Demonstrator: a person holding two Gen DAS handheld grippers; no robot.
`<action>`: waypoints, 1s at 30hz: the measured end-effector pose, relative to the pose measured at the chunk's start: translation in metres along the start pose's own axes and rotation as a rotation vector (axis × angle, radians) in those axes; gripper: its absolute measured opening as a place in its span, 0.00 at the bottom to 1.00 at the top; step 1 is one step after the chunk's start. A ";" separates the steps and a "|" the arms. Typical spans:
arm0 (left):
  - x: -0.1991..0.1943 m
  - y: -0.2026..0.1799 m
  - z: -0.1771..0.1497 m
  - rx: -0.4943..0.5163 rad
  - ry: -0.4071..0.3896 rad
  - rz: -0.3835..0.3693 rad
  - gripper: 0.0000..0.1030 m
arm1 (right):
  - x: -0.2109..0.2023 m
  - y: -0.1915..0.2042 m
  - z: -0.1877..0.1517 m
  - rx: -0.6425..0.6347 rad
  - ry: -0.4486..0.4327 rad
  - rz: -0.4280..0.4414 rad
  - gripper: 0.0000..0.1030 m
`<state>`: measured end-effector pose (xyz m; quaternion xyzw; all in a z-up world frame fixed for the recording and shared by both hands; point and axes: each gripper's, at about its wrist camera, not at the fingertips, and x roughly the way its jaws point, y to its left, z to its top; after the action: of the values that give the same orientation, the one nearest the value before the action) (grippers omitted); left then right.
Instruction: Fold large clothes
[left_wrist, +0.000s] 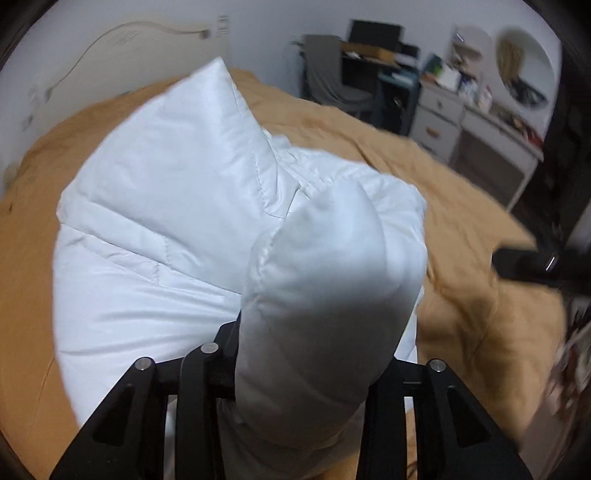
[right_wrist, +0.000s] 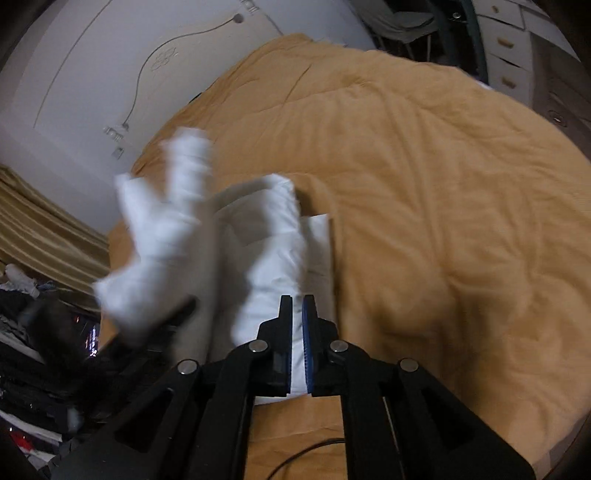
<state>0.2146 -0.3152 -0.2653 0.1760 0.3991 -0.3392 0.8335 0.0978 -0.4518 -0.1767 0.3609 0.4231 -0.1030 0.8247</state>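
Note:
A white puffy jacket (left_wrist: 177, 206) lies bunched on the mustard bedcover (left_wrist: 461, 192). My left gripper (left_wrist: 310, 347) is shut on a thick padded fold of it, which bulges up between the black fingers and hides the tips. In the right wrist view the jacket (right_wrist: 266, 229) sits in front of my right gripper (right_wrist: 297, 302). Its blue-padded jaws stand a narrow gap apart, and white cloth shows through the gap from underneath, not pinched. A blurred white part of the jacket (right_wrist: 159, 240) hangs raised at the left of that view.
A grey chair (left_wrist: 328, 74), a dark desk (left_wrist: 373, 55) and white drawers (left_wrist: 439, 122) stand beyond the bed. A cable (right_wrist: 147, 66) runs across the white wall. Piled clutter (right_wrist: 33, 369) sits at the left, and a thin black cord (right_wrist: 306, 450) lies on the bedcover (right_wrist: 443, 184).

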 end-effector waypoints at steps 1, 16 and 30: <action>0.003 -0.009 -0.012 0.054 -0.004 0.023 0.41 | 0.002 -0.002 0.001 0.001 0.010 0.007 0.36; 0.005 0.014 -0.028 0.088 0.012 -0.056 0.46 | 0.112 0.030 0.010 -0.020 0.288 0.076 0.83; -0.154 0.191 0.021 -0.129 -0.121 -0.225 0.46 | 0.128 -0.013 -0.022 0.102 0.327 0.085 0.83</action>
<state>0.2913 -0.1269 -0.1273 0.0555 0.3863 -0.4143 0.8223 0.1570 -0.4290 -0.2904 0.4319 0.5303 -0.0292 0.7289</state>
